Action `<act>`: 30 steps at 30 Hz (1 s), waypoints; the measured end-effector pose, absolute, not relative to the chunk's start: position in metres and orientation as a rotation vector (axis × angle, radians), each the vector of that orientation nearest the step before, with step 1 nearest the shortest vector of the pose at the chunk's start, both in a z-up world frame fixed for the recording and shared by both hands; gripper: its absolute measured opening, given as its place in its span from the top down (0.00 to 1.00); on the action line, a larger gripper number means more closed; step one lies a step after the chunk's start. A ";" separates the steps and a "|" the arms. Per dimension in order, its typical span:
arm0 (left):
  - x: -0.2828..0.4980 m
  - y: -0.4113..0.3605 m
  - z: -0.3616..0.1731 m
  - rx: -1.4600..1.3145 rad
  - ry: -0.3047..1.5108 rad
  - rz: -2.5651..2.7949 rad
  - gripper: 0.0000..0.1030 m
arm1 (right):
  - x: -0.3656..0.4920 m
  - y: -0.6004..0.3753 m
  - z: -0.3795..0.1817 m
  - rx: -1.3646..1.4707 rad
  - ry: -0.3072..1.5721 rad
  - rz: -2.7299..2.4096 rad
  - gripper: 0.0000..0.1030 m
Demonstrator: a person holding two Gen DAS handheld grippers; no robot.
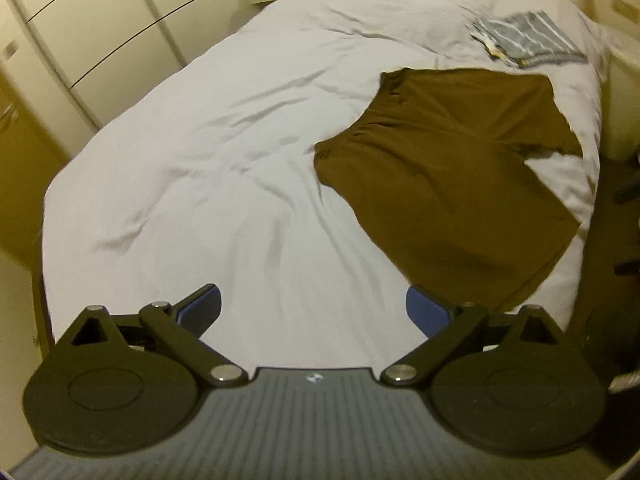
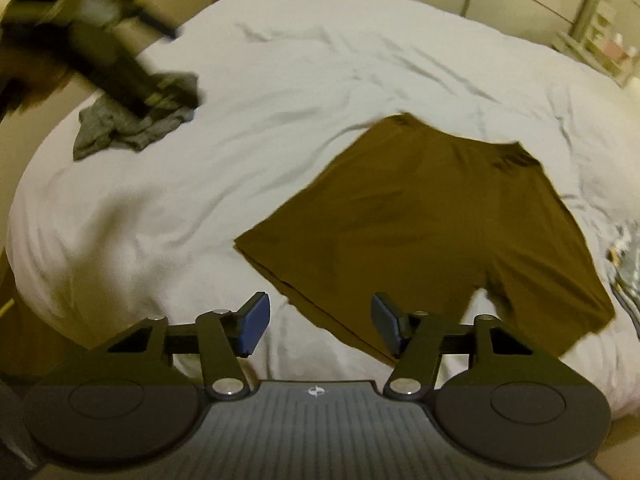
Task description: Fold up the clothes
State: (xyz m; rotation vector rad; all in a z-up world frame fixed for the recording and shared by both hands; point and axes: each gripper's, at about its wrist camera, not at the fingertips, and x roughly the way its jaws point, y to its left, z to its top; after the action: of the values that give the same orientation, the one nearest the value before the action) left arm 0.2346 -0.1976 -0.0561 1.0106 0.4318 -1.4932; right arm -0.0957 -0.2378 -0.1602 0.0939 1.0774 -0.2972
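Brown shorts (image 1: 448, 176) lie spread flat on the white bed cover (image 1: 224, 160), towards the right side of the bed. My left gripper (image 1: 313, 312) hovers open above the cover, its right pad (image 1: 424, 314) near the shorts' lower hem, holding nothing. In the right wrist view the same brown shorts (image 2: 420, 216) lie just ahead. My right gripper (image 2: 318, 326) is open over their near left leg edge, with nothing between the pads. The left gripper (image 2: 176, 92) shows blurred at upper left over a crumpled grey garment (image 2: 128, 128).
A folded striped grey garment (image 1: 524, 38) rests at the far right of the bed, and its edge (image 2: 628, 264) shows at the right. White wardrobe doors (image 1: 100, 28) stand left of the bed. The bed cover (image 2: 280, 80) is wrinkled.
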 end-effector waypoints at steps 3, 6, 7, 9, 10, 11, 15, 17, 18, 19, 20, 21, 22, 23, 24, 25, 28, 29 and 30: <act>0.247 -0.223 -0.068 1.031 0.437 -1.537 0.06 | -0.070 -0.229 -0.181 0.057 1.083 -0.282 0.43; 0.259 -0.242 -0.077 1.050 0.434 -1.580 0.05 | -0.039 -0.219 -0.211 0.039 1.099 -0.280 0.43; 0.262 -0.247 -0.080 1.059 0.430 -1.591 0.05 | -0.029 -0.217 -0.223 0.033 1.117 -0.281 0.43; 0.271 -0.255 -0.086 1.070 0.433 -1.603 0.05 | -0.010 -0.211 -0.246 0.024 1.139 -0.283 0.44; 0.275 -0.258 -0.089 1.070 0.438 -1.607 0.05 | -0.002 -0.208 -0.255 0.008 1.139 -0.281 0.44; 0.279 -0.262 -0.091 1.068 0.445 -1.610 0.05 | 0.006 -0.204 -0.264 -0.008 1.139 -0.279 0.44; 0.296 -0.268 -0.104 1.065 0.474 -1.616 0.05 | 0.030 -0.192 -0.297 -0.086 1.158 -0.275 0.47; 0.302 -0.270 -0.110 1.071 0.482 -1.615 0.05 | 0.038 -0.188 -0.312 -0.121 1.172 -0.284 0.51; 0.305 -0.270 -0.114 1.075 0.487 -1.615 0.05 | 0.039 -0.188 -0.316 -0.133 1.176 -0.295 0.55; 0.308 -0.271 -0.117 1.076 0.494 -1.615 0.05 | 0.040 -0.188 -0.317 -0.143 1.181 -0.305 0.56; 0.311 -0.271 -0.120 1.076 0.501 -1.617 0.05 | 0.041 -0.189 -0.316 -0.149 1.187 -0.311 0.63; 0.312 -0.272 -0.123 1.079 0.501 -1.623 0.05 | 0.042 -0.190 -0.315 -0.155 1.194 -0.317 0.82; 0.314 -0.273 -0.127 1.083 0.500 -1.631 0.05 | 0.042 -0.192 -0.313 -0.155 1.202 -0.325 0.94; 0.316 -0.274 -0.130 1.087 0.498 -1.638 0.05 | 0.041 -0.195 -0.309 -0.141 1.205 -0.336 0.98; 0.315 -0.276 -0.136 1.102 0.483 -1.651 0.05 | 0.038 -0.200 -0.303 -0.118 1.201 -0.347 0.98; 0.314 -0.279 -0.142 1.121 0.462 -1.666 0.05 | 0.035 -0.206 -0.294 -0.098 1.191 -0.359 0.98; 0.305 -0.286 -0.163 1.213 0.345 -1.735 0.05 | 0.023 -0.223 -0.262 -0.029 1.145 -0.386 0.98; 0.301 -0.289 -0.169 1.241 0.291 -1.766 0.05 | 0.019 -0.229 -0.250 -0.005 1.128 -0.396 0.98; 0.296 -0.293 -0.175 1.267 0.233 -1.800 0.06 | 0.015 -0.235 -0.237 0.019 1.108 -0.407 0.98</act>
State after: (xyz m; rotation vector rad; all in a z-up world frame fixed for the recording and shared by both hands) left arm 0.2960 -0.2927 -0.1748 1.2671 0.2332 -1.7997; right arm 0.0146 -0.2347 -0.2371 0.0192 1.1085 -0.4072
